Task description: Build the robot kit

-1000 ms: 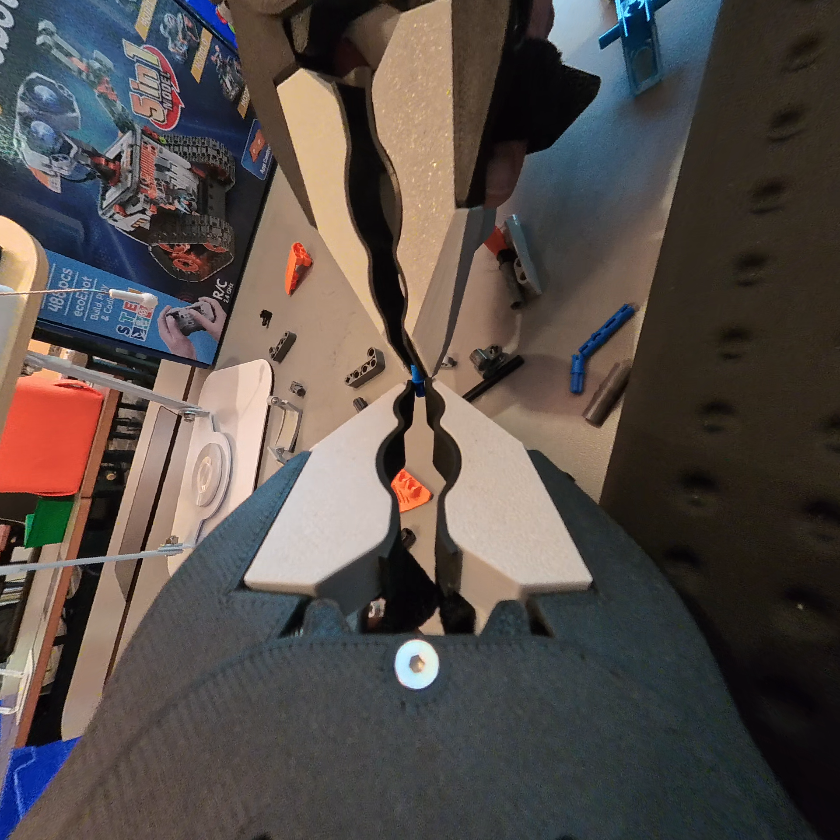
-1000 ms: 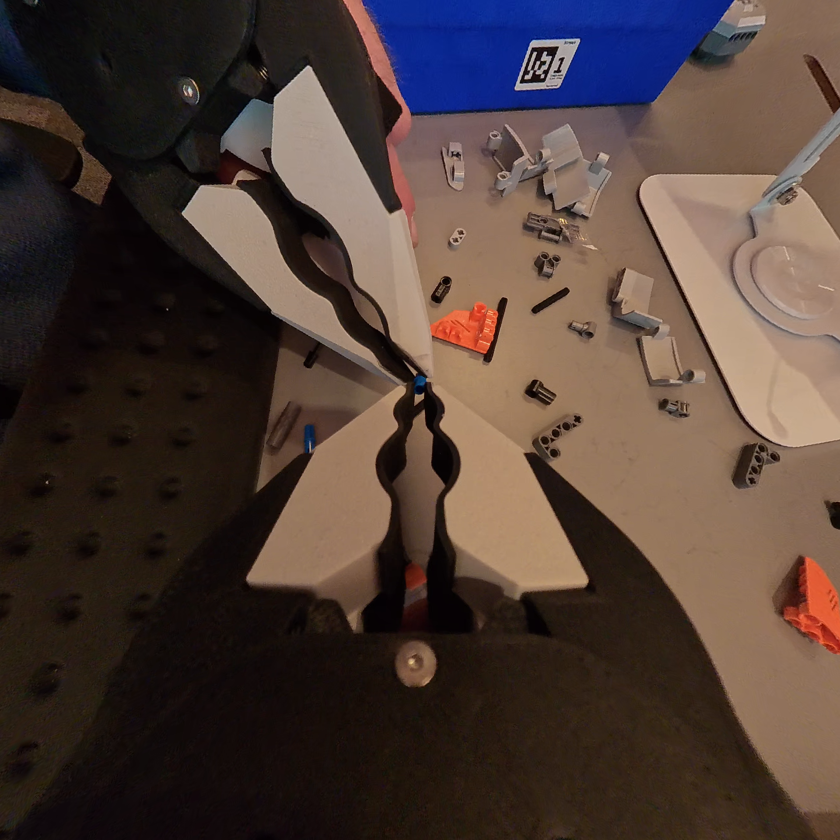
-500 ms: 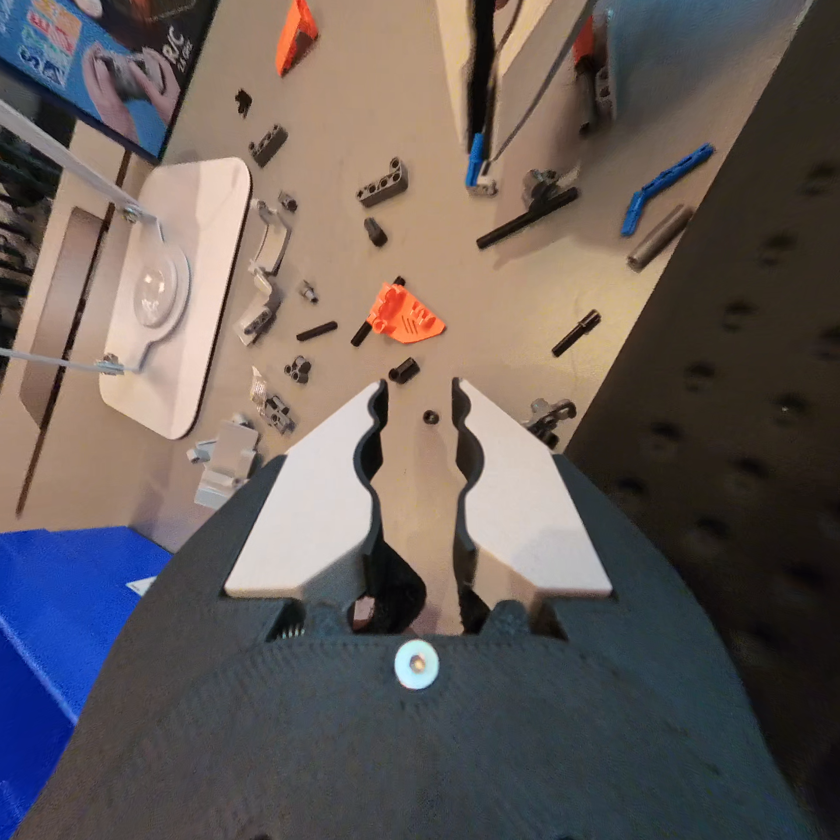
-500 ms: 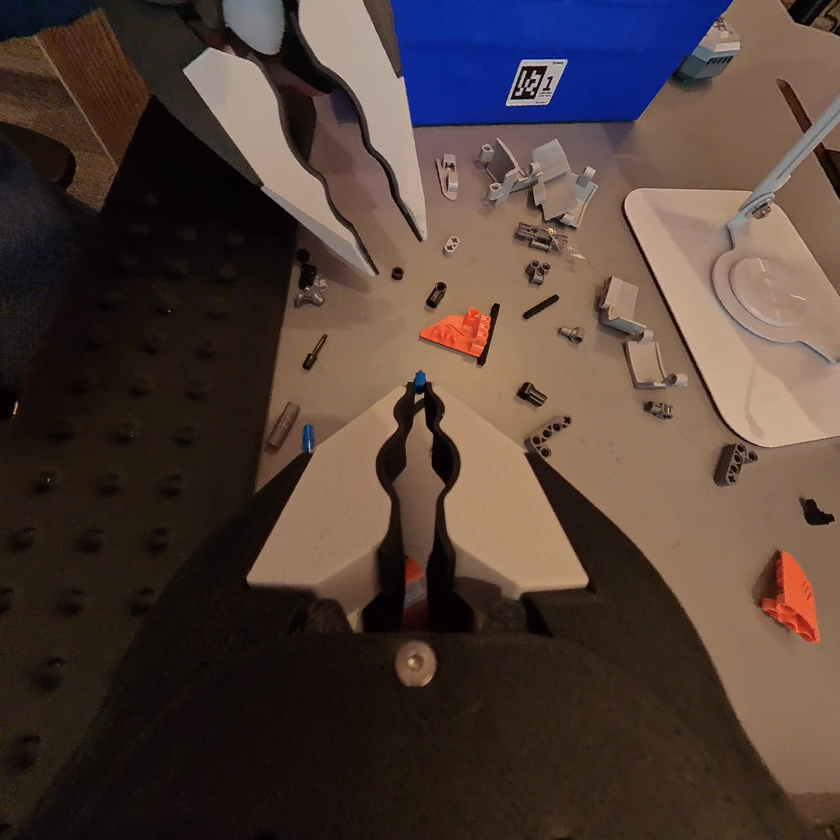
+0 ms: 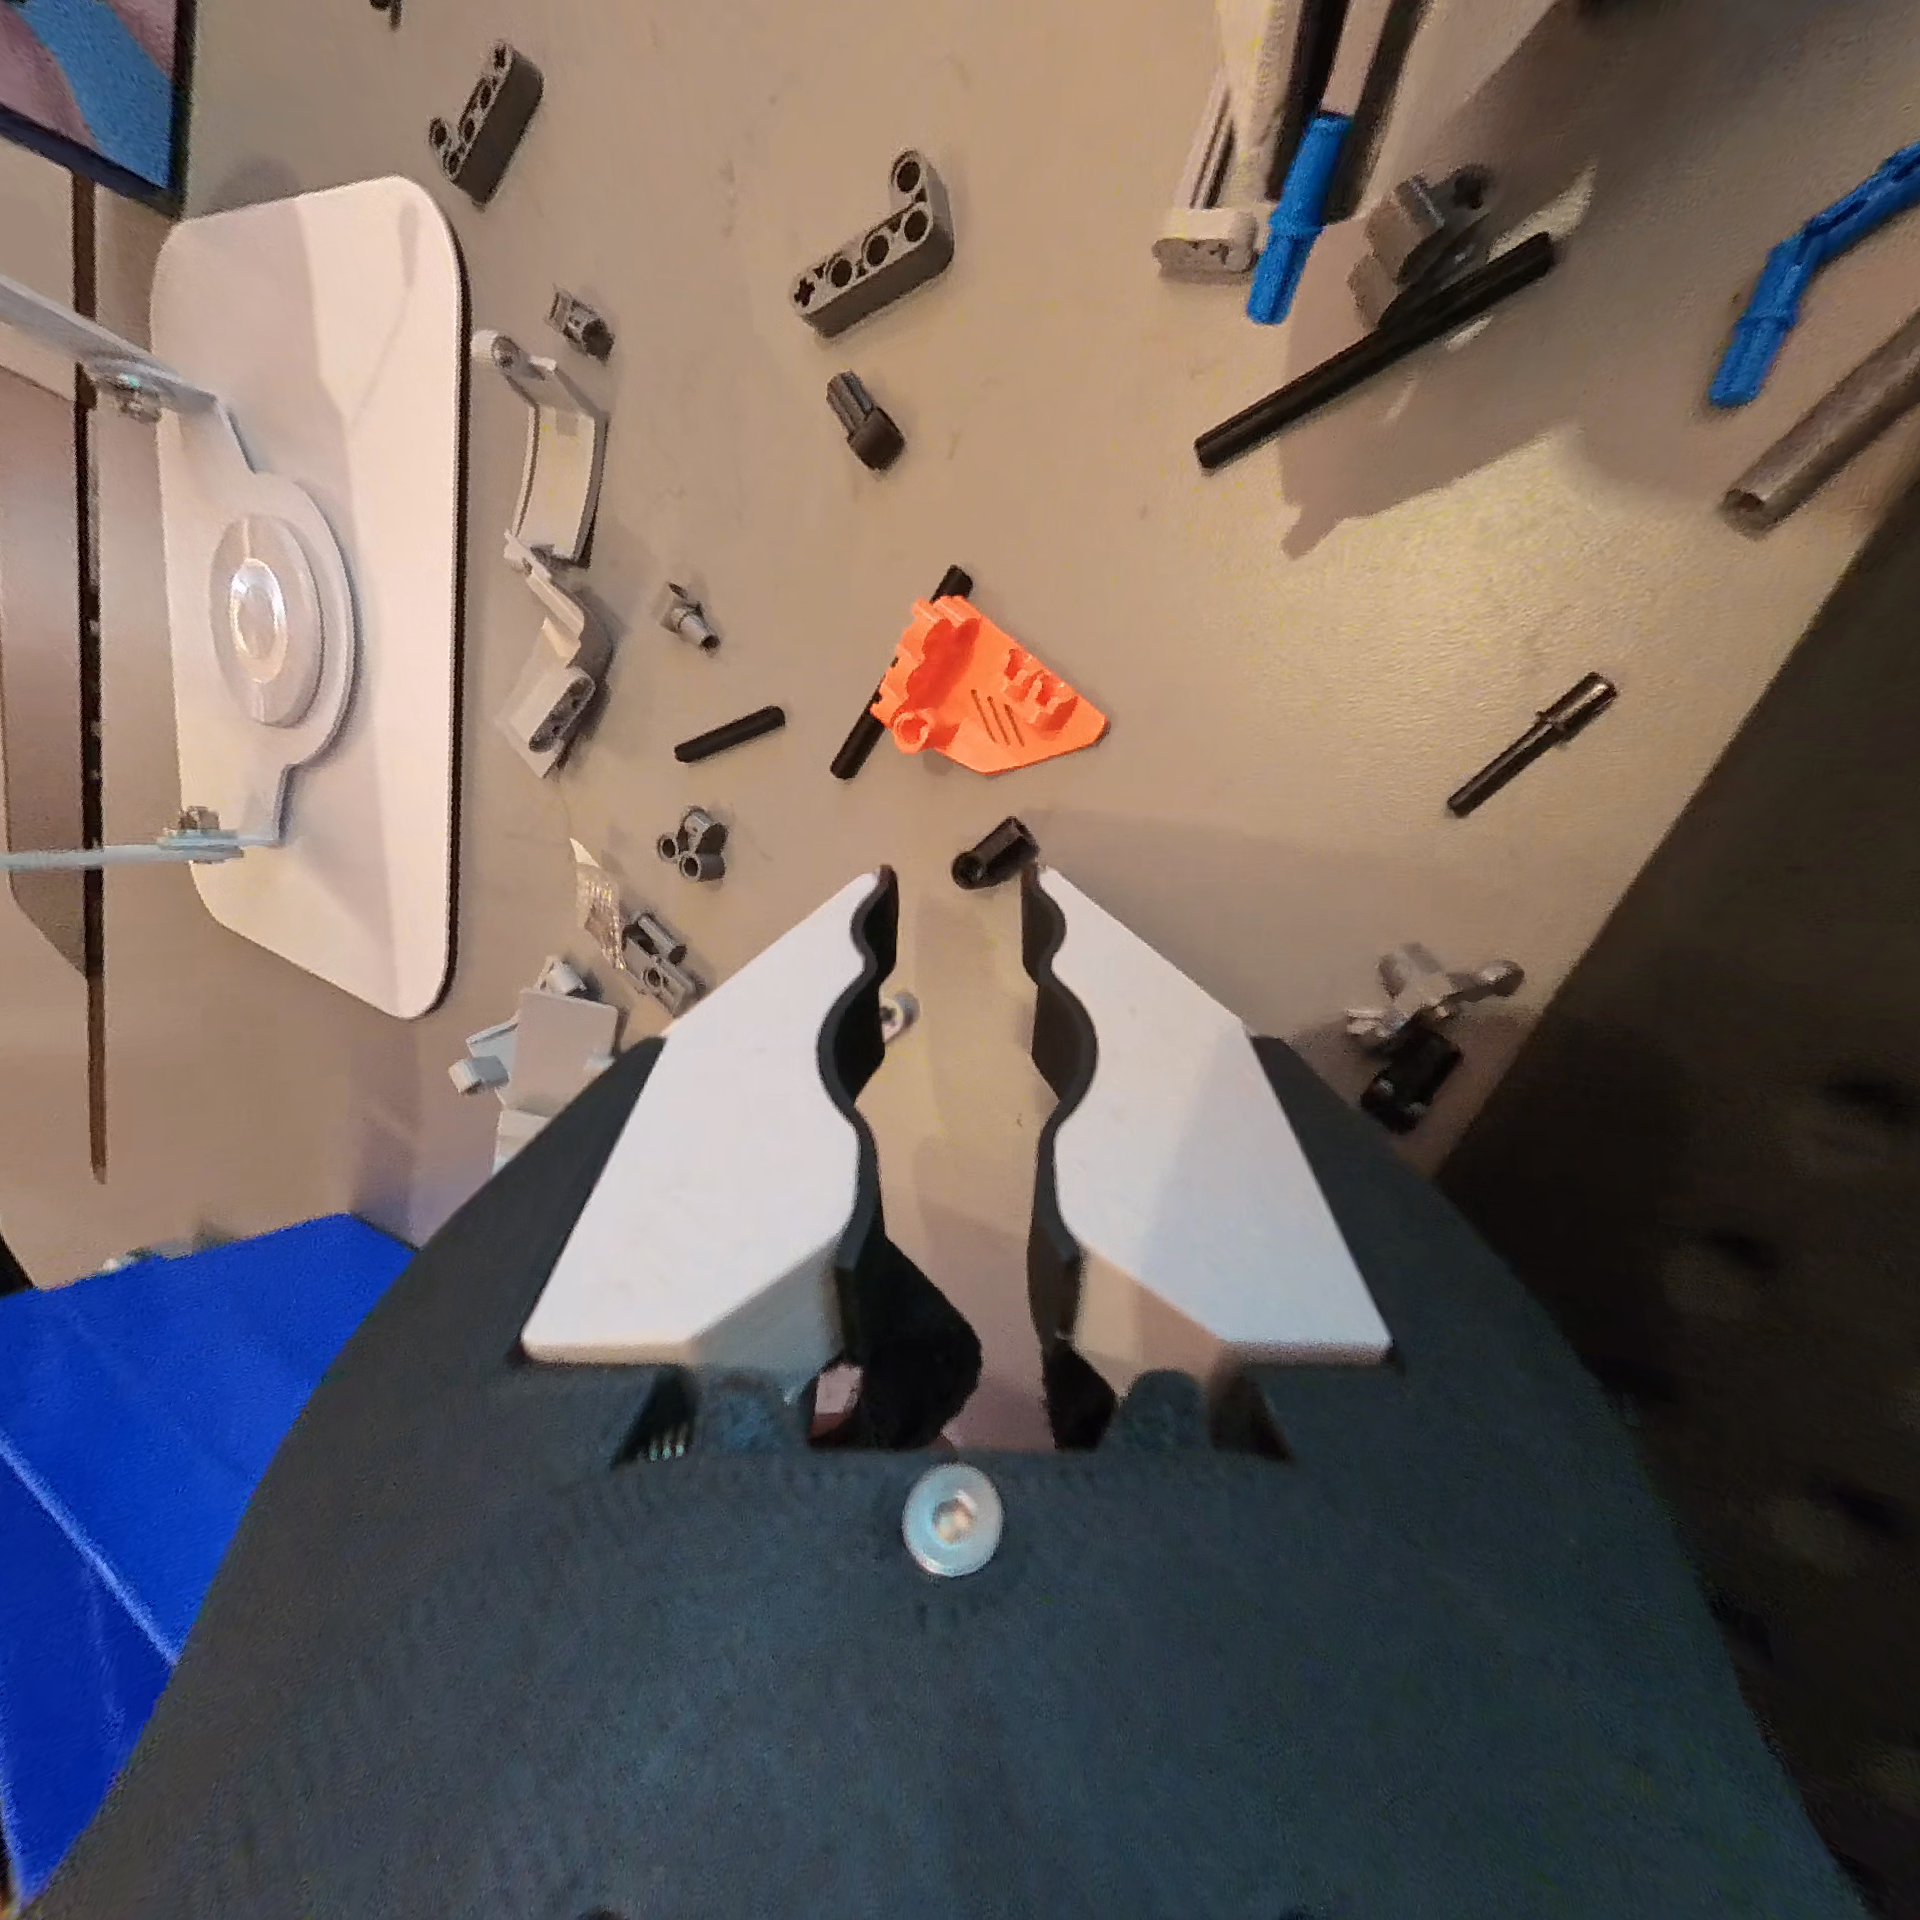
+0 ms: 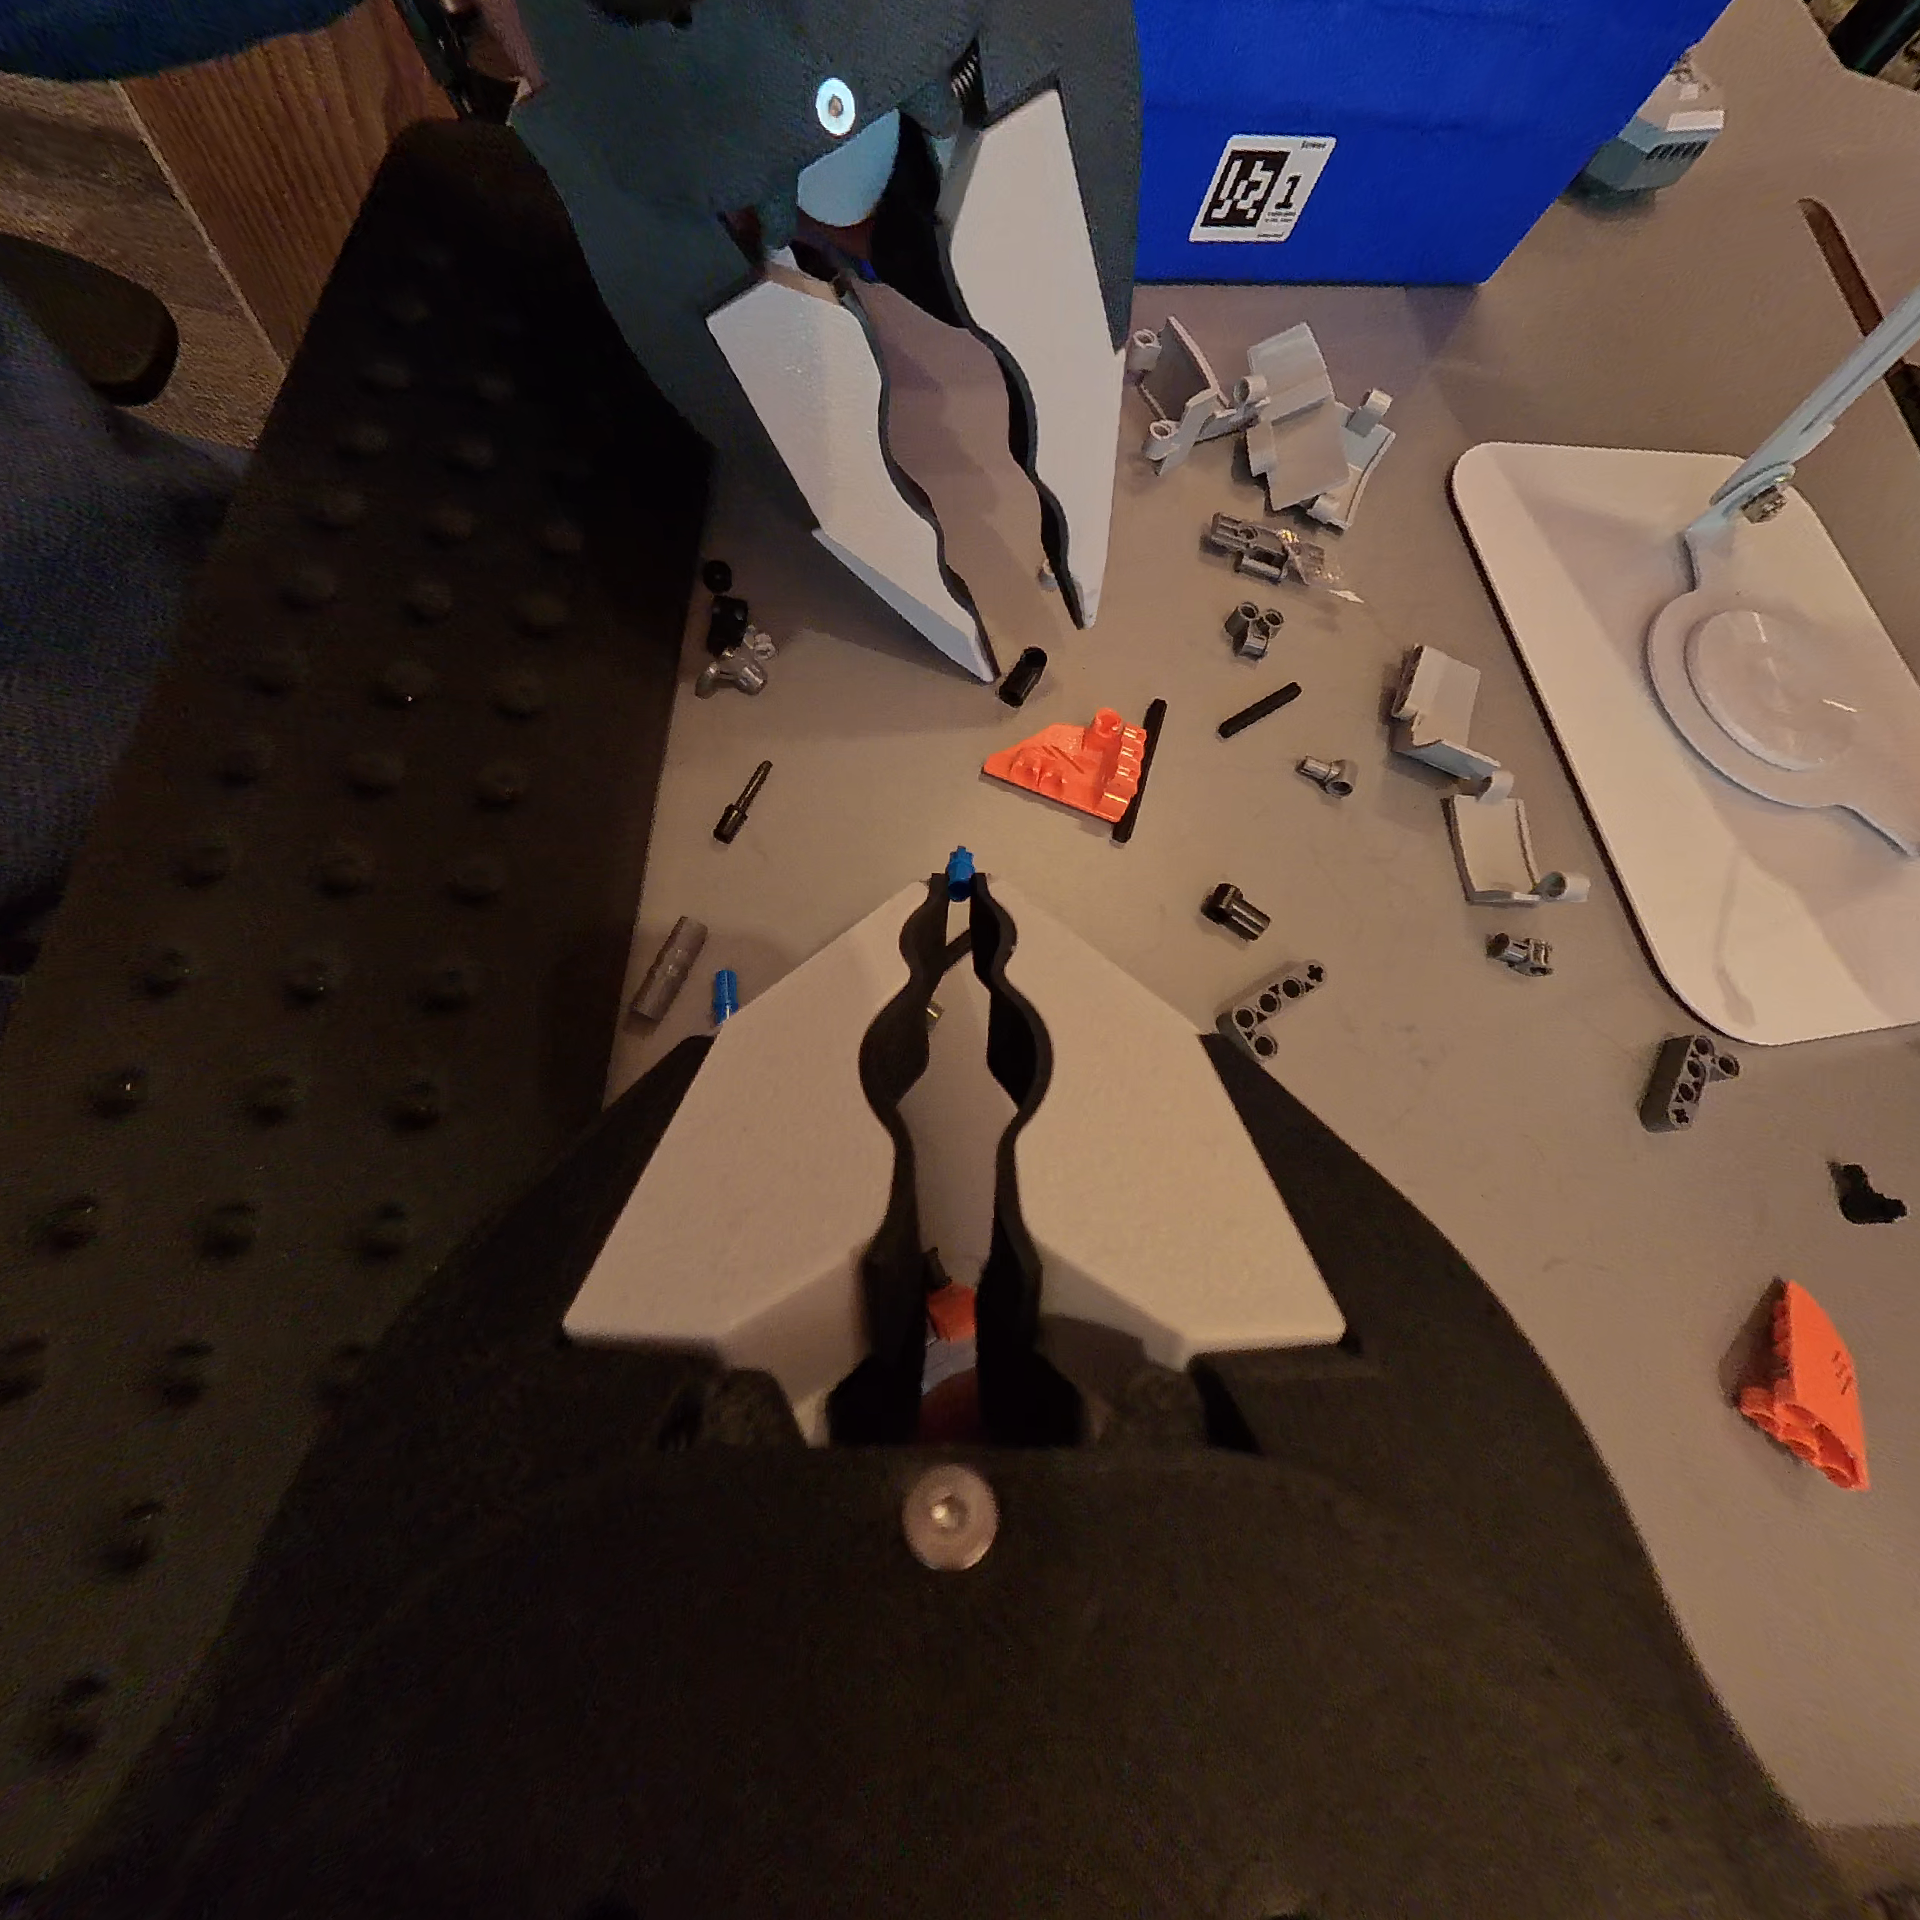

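Note:
My left gripper point(image 5: 956, 883) is open and empty, its tips low over the grey table beside a small black connector point(image 5: 992, 852). An orange wedge piece point(image 5: 987, 707) lies just beyond it. The left gripper also shows in the right wrist view point(image 6: 1034, 649), tips near the same black connector point(image 6: 1021, 675). My right gripper point(image 6: 961, 894) is shut on a small blue pin point(image 6: 958, 871), held above the table. That blue pin point(image 5: 1294, 223) and the right gripper's fingertips point(image 5: 1205, 223) show at the top of the left wrist view.
A white tray point(image 6: 1621, 790) with a clear lens stand sits at the right. A blue bin point(image 6: 1455, 135) stands at the back. A black studded mat point(image 6: 312, 831) covers the left. Grey, black and orange parts are scattered around, including an orange piece point(image 6: 1808, 1392) and blue beam point(image 5: 1808, 281). Left tips to right tips: about 10 cm. The right tips stand about 20 cm off the orange piece point(image 6: 1808, 1392).
The two grippers were tip to tip on the blue pin. My left gripper let go, opened, and drew back and down toward the black connector. The right gripper kept the pin.

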A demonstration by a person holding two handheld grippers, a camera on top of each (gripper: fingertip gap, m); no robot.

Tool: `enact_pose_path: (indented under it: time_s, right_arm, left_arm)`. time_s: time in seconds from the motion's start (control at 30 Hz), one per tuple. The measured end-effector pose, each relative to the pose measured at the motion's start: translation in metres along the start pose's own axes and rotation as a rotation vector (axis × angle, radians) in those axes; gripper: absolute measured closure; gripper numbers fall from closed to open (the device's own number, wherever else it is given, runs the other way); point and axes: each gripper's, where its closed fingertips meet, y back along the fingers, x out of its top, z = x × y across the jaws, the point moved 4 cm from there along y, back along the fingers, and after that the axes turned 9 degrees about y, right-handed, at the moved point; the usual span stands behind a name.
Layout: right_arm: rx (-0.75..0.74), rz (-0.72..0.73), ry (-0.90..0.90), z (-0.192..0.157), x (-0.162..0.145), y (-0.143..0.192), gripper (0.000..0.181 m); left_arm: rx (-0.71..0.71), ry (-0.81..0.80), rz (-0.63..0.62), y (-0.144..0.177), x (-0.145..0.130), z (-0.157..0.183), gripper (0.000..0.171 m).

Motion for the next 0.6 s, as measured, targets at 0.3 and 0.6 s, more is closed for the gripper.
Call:
enact_pose_path:
  time_s: [0.3,0.6]
  right_arm:
    - [0.002,0.005,0.005,-0.001,0.001,0.0,0.18]
    - [0.003,0.018,-0.001,0.0,0.001,0.0,0.18]
  left_arm:
    - [-0.096,-0.106,-0.011,-0.005,0.004,0.003,0.164]
    - [-0.108,-0.029,0.066,-0.004,0.012,0.01,0.165]
